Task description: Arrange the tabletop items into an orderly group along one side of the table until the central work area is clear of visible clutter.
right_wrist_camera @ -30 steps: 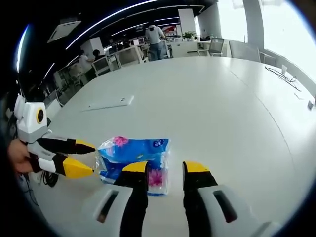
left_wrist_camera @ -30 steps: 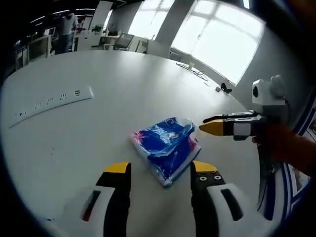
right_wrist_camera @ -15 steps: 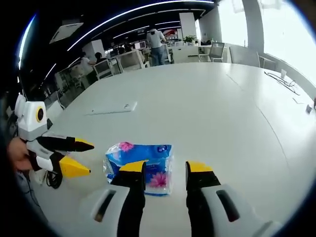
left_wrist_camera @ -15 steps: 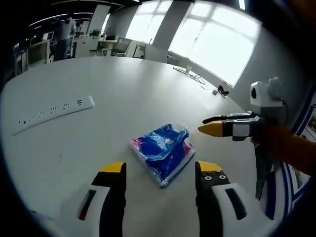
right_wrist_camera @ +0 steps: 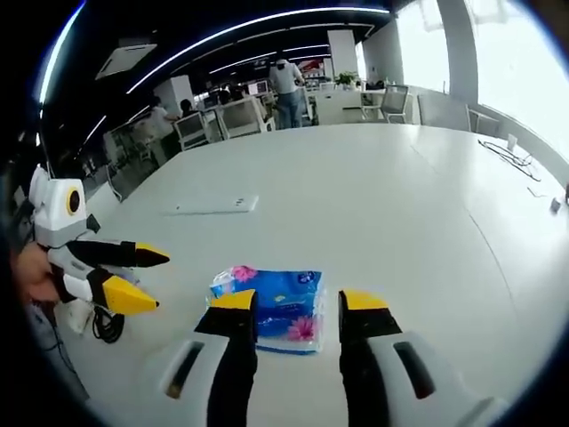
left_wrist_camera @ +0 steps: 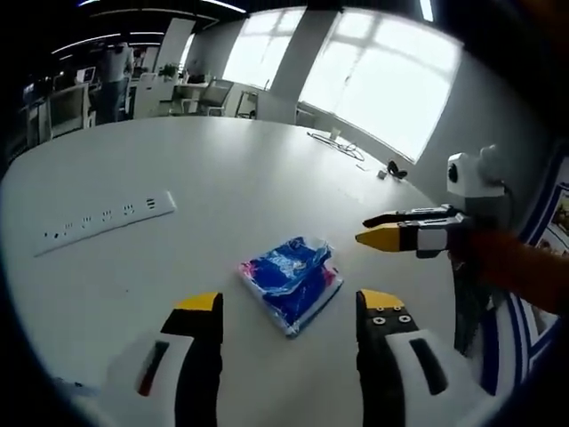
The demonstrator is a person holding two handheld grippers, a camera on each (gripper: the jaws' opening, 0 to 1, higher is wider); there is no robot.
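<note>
Tissue pack lay flat on the white table, just ahead of the left gripper and between the lines of its jaws, not touching either. In the right gripper view the same pack sat just beyond the right gripper, partly hidden behind its left jaw tip. Both claws were spread wide with nothing in them. The left gripper also came into the right gripper view from the left, jaws apart; the right gripper showed in the left gripper view off to the right of the pack. Pack was a soft rectangular brick in glossy blue film with pink flower print, wrinkled and loose at one end. My read: light, squashy, film slippery, so it would slide easily on the smooth tabletop. Best hold was probably across the short width at mid-body, pinching firmly enough to compress the tissue; the crinkled film end alone could tear or slip. A white power strip lay further out to the left, well apart from the pack.
</note>
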